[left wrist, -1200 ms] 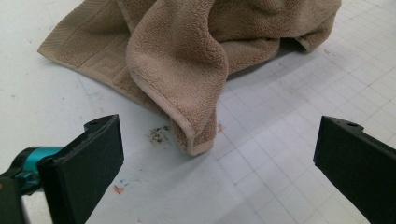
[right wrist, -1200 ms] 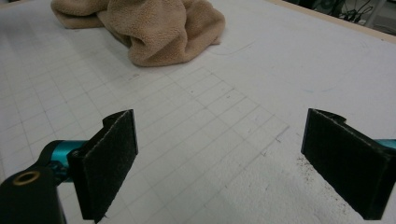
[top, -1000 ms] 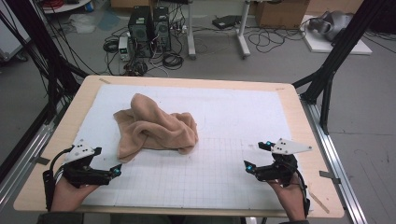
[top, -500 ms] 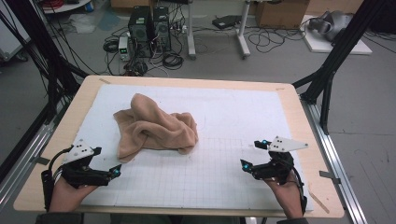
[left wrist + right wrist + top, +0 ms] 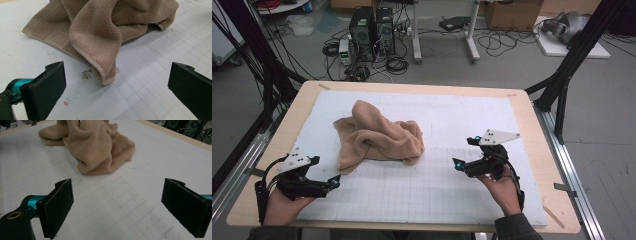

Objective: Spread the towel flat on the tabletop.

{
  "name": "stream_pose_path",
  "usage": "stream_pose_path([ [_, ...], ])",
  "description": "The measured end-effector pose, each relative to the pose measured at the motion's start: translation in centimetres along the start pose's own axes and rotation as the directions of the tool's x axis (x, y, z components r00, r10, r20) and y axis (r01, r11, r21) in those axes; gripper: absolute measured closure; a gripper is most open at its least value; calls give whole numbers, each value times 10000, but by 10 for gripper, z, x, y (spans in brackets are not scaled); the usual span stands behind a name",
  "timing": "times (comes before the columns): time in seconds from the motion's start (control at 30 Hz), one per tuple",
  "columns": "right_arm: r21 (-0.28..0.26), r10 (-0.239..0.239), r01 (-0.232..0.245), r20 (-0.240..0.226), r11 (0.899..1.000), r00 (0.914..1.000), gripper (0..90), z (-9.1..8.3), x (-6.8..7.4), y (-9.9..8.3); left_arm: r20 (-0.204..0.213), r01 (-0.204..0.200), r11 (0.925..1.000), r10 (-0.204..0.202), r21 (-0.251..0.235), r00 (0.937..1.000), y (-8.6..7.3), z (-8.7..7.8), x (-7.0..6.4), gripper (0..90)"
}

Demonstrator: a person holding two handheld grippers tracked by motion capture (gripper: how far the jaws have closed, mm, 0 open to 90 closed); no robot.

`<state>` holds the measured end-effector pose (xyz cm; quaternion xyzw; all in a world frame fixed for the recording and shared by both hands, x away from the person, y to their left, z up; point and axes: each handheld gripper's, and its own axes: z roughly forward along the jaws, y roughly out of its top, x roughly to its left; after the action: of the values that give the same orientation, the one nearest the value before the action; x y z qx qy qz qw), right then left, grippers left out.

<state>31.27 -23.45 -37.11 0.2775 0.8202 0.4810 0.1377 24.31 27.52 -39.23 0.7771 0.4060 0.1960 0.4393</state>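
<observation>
High view: crumpled towel (image 5: 379, 139) on gridded mat (image 5: 422, 190) (computer towers (image 5: 372, 25) behind).

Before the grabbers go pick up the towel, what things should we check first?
1. Left gripper open: ok, its jaws stand wide apart.
2. Right gripper open: ok, jaws wide apart too.
3. A towel edge to grab: ok, a hemmed corner hangs down just ahead of the left gripper.
4. Both grippers empty: ok, nothing sits between either pair of jaws.
5. Towel lying flat: not ok, it is crumpled in a heap on the white mat.
6. A corner for the right gripper: cannot tell, that side shows only rounded folds.
</observation>
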Motion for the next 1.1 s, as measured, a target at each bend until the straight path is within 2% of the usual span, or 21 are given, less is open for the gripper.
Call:
stream_pose_path([
  [0.2,-146,-55,53,-118,9999,9999,98,15,-1,20,41,-19,10000,19,-38,10000,3,2,-1,20],
  [0.37,6,-367,368,-308,9993,9988,98,36,-1,38,150,-51,10000,51,12,9999,5,6,-2,21],
  [0.4,6,-367,368,-308,9993,9988,98,36,-1,38,183,-78,10000,78,18,9998,5,6,-2,21],
  [0.47,-2,-346,346,-545,9994,9979,98,47,1,46,236,-130,9999,129,37,9996,7,8,-3,28],
  [0.53,12,-323,324,-616,9995,9976,98,51,2,48,275,-148,9999,147,41,9995,8,9,-3,29],
  [0.6,103,-470,479,-792,9988,9958,98,63,6,55,278,-131,9999,131,5,9995,9,9,-3,29],
  [0.67,138,-504,519,-877,9986,9949,98,68,7,57,291,-145,9999,145,1,9995,10,9,-3,28],
  [0.7,240,-618,646,-1016,9976,9929,98,78,10,61,285,-132,9999,132,-16,9995,10,9,-2,28],
  [0.83,354,-630,683,-1329,9970,9891,99,95,14,62,334,-94,10000,95,-12,9994,11,10,-1,28],
  [0.9,682,-616,732,-1588,9950,9854,101,112,19,62,338,-95,10000,94,24,9994,11,11,-1,29],
  [1.0,869,-584,739,-1687,9935,9839,107,121,21,61,369,-84,10000,84,14,9993,13,13,-1,29],
  [1.1,1171,-680,913,-1896,9889,9795,188,135,23,58,419,-103,9999,100,58,9991,14,15,0,29],
])
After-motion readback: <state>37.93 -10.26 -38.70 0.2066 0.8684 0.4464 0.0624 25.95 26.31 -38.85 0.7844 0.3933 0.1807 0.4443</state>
